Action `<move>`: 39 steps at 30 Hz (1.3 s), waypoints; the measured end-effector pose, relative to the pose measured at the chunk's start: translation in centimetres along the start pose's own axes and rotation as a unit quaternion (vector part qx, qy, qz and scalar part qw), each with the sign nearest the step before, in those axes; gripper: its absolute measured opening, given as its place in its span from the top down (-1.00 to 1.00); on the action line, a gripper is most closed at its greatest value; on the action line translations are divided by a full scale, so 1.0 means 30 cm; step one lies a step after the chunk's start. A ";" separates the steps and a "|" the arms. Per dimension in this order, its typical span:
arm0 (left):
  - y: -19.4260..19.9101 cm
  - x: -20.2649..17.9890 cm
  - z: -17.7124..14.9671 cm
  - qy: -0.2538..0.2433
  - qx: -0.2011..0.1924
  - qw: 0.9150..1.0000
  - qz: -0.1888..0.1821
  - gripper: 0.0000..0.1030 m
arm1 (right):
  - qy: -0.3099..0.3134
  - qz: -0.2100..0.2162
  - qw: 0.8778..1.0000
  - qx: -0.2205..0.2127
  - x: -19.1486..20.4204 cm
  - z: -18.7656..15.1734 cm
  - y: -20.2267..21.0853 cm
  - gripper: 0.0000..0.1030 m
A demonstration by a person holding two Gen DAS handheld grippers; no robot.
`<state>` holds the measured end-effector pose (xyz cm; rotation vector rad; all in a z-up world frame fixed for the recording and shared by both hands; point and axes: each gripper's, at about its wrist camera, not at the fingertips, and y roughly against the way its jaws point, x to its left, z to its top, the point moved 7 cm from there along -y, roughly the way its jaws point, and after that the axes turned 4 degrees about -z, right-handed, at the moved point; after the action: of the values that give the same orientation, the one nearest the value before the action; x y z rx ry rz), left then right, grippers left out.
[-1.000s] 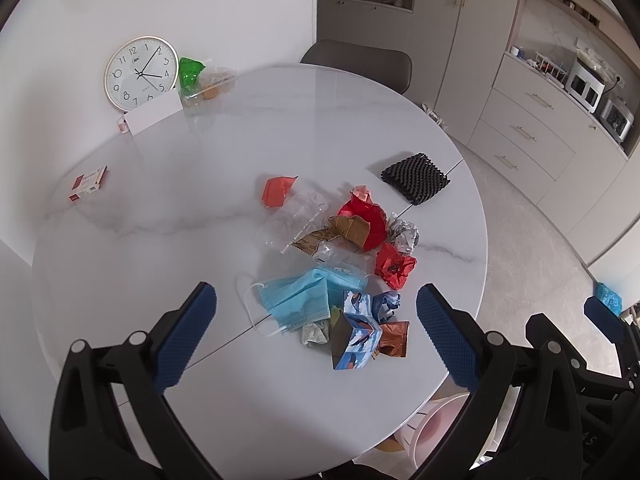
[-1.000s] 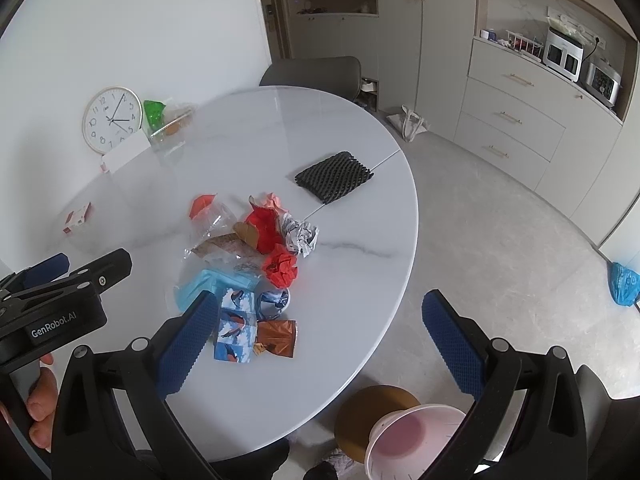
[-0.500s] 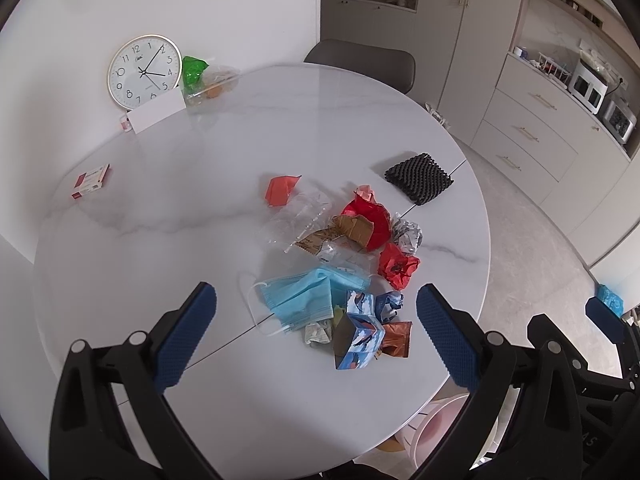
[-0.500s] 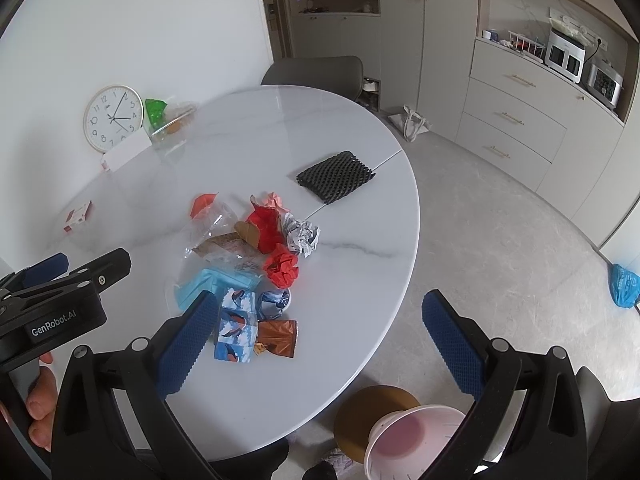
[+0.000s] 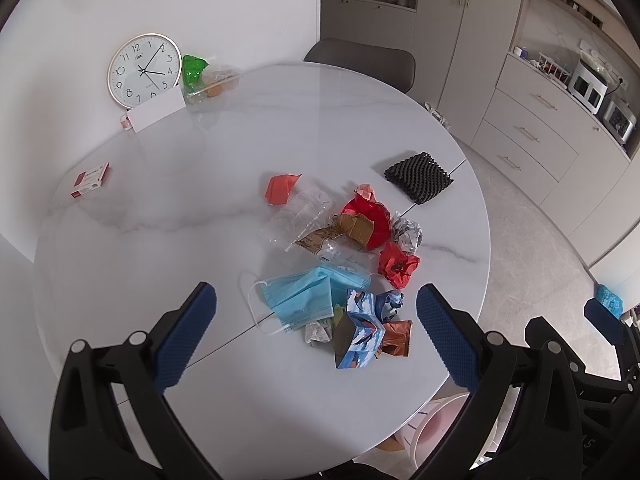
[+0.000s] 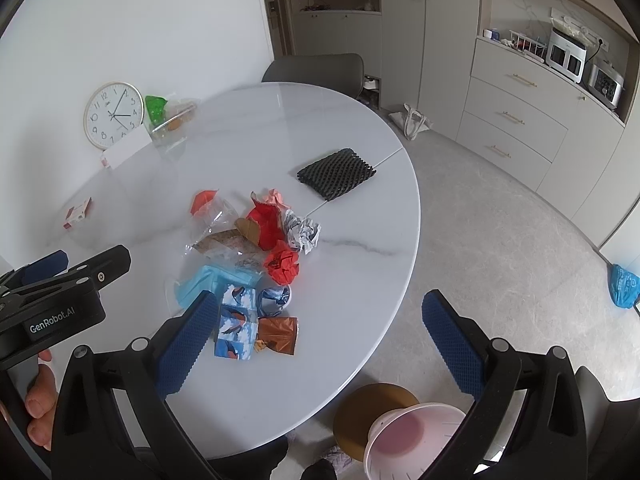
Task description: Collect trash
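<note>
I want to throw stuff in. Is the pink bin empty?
Looks empty: the right wrist view looks down into the pink bin on the floor, and only its bare bottom shows, though a gripper finger hides part.

Both views are bright and evenly lit by soft, daylight-like light with no hard shadows. The glossy white marble table (image 5: 168, 208) shows a pale sheen and faint mirror images: the wall clock (image 5: 144, 69) and the white card (image 5: 157, 114) leaning on it are reflected just in front of them. The crumpled trash pile (image 5: 340, 248) casts only weak, short shadows. Focus is sharp at the centre. Fisheye distortion bends the cabinets (image 6: 516, 120) and the table rim, and black vignetting fills the corners. Gripper fingers (image 6: 186, 344) at the bottom look slightly soft.
</note>
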<state>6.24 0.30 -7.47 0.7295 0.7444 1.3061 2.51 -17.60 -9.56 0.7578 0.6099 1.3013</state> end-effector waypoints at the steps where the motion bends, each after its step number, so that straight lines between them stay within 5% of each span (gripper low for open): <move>1: 0.001 0.000 -0.001 0.000 0.000 1.000 0.000 -0.86 | 0.000 0.000 1.000 0.001 0.002 -0.001 -0.003 -0.96; 39: -0.019 0.033 -0.010 0.002 0.002 1.000 0.001 -0.87 | 0.003 0.010 1.000 0.013 0.027 -0.020 -0.023 -0.96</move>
<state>6.44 1.23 -8.18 0.7323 0.7503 1.3092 2.62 -16.77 -10.45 0.7824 0.6266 1.3178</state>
